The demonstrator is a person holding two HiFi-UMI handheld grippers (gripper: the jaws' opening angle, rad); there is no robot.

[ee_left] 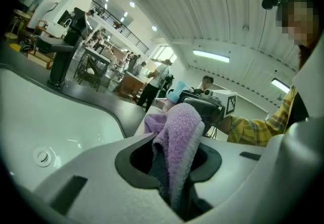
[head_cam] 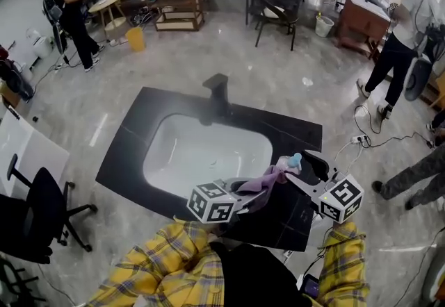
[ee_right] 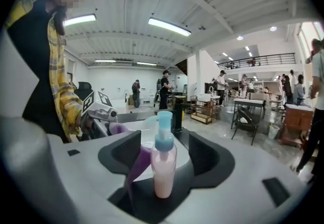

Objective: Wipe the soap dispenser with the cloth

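Head view, we see the fluffy purple cloth [head_cam: 268, 183] touching the soap dispenser [head_cam: 293, 161] at five o'clock on the glossy black counter [head_cam: 132, 153]; left gripper view, the left gripper [ee_left: 174, 159] pinches that terry cloth; right gripper view, the right gripper [ee_right: 164, 167] clamps the slim pink soap dispenser.

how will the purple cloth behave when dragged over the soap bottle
Likely floppy: the cloth folds and droops from the left tongs. Probably soft and grippy, given its fuzzy pile, so it should drape round the soap dispenser rather than slide.

Pink soap dispenser [ee_right: 163, 164] with blue pump, upright in right tongs [ee_right: 163, 156], bunched purple cloth [ee_left: 177, 132] clamped in left tongs [ee_left: 169, 167]
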